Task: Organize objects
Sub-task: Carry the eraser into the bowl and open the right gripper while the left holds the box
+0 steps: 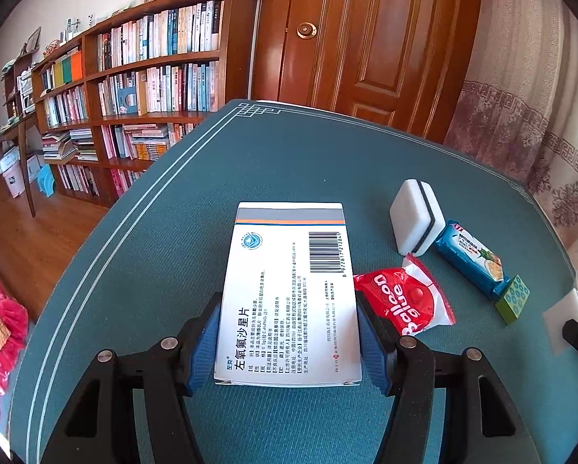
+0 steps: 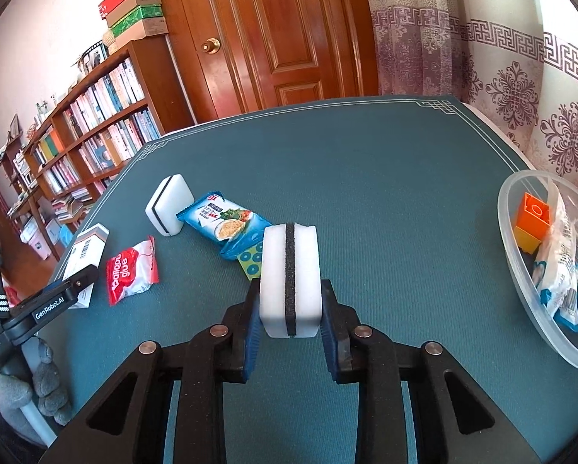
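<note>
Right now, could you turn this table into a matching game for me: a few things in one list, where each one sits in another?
Things:
1. medicine box
2. sponge
3. orange block
4. balloon glue packet

Places:
A. in the clear bowl
B. loose on the table mat
C. in the right tool
D. in the left tool

Pairs: 1-D, 2-C, 3-A, 4-B

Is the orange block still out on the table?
No, the orange block sits inside the clear plastic bowl.

A bookcase [image 1: 134, 89] full of books stands far left, boxes [image 2: 134, 7] stacked on top. A wooden door [image 2: 281, 34] is beside it, patterned curtain [image 2: 520, 89] far right.
</note>
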